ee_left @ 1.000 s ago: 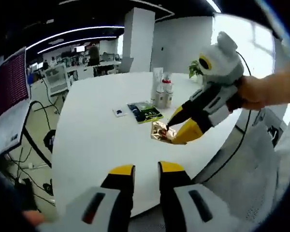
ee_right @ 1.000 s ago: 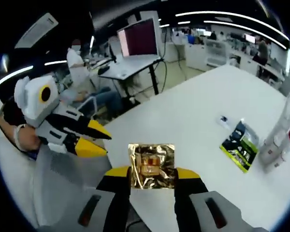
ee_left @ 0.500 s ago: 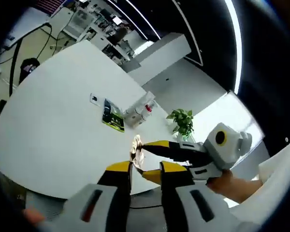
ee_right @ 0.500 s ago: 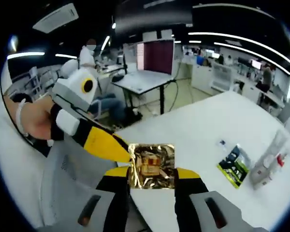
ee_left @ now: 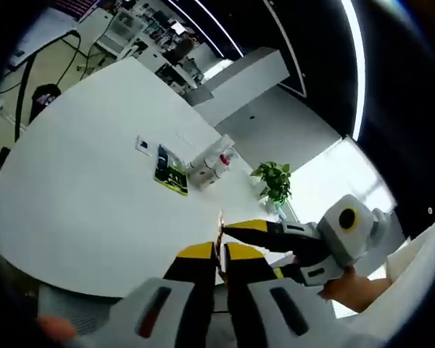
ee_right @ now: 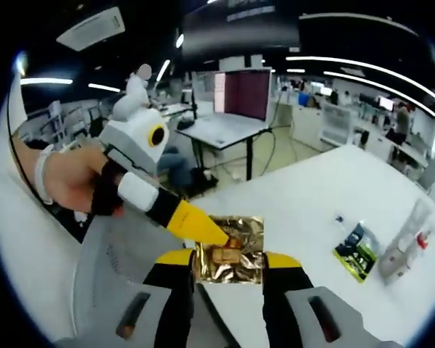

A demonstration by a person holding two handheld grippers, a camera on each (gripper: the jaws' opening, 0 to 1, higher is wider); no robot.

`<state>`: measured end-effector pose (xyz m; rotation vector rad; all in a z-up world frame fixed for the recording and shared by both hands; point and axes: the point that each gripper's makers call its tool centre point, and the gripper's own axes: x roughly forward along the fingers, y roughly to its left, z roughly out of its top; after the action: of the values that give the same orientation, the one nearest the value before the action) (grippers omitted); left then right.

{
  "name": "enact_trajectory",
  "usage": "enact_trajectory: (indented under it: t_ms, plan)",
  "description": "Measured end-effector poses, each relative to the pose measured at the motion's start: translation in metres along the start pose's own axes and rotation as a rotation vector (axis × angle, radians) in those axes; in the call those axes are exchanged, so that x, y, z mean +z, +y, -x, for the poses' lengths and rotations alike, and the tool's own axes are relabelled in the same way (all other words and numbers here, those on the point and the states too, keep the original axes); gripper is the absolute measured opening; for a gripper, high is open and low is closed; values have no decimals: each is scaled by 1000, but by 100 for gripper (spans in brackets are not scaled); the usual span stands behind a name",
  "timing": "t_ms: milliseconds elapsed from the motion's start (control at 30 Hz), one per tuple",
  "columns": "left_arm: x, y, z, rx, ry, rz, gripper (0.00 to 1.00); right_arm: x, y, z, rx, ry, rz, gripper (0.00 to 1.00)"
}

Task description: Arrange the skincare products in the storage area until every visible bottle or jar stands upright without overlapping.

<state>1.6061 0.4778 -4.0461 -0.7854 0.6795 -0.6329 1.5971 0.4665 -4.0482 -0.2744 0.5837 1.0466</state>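
White round table (ee_right: 304, 196) under office lights; gold foil packet (ee_right: 228, 250) clamped across right gripper (ee_right: 228, 259), off the table's near edge; left gripper (ee_left: 219, 254) pinching its left edge, jaws nearly closed; upright bottles (ee_right: 402, 243) well apart, beyond the green pouch (ee_right: 357, 250).

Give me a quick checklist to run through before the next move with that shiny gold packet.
1. Right tool holds the gold packet: ok.
2. Left tool pinches the packet's edge: ok, its yellow tips look closed on it.
3. Packet off the white table: ok, held above the near edge.
4. Bottles upright: cannot tell, too small.
5. Green packet flat on table: ok.
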Motion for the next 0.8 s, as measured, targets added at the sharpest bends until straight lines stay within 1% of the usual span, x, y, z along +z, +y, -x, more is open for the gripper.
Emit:
enact_trajectory:
  t_ms: [133,267,333,400,433,533,633,700,733,800]
  plan:
    - [-2,-3,0,-18,10,-2,0,-1,0,3,16,-8,-19,40]
    - [-2,-7,0,-42,22,5,0,-2,-1,8,43,-23,-39,45]
    - [-4,-8,0,-49,41,-6,0,-2,0,10,57,-30,-46,45]
    - [-4,-9,1,-64,61,0,0,0,-1,14,85,-50,-79,49]
    - [-4,-10,2,-71,72,2,0,1,-2,15,99,-60,-96,48]
    - [-7,-10,4,-97,113,4,0,5,0,23,181,-94,-166,43]
    - [-12,-14,9,-156,177,59,0,9,-3,28,254,-125,-288,42]
    - [-12,-16,11,-190,188,75,0,11,-4,30,300,-138,-341,40]
    - [-11,-18,12,-206,193,83,0,11,-5,31,322,-144,-367,37]
    - [-10,-28,16,-273,200,97,0,14,0,34,392,-151,-436,29]
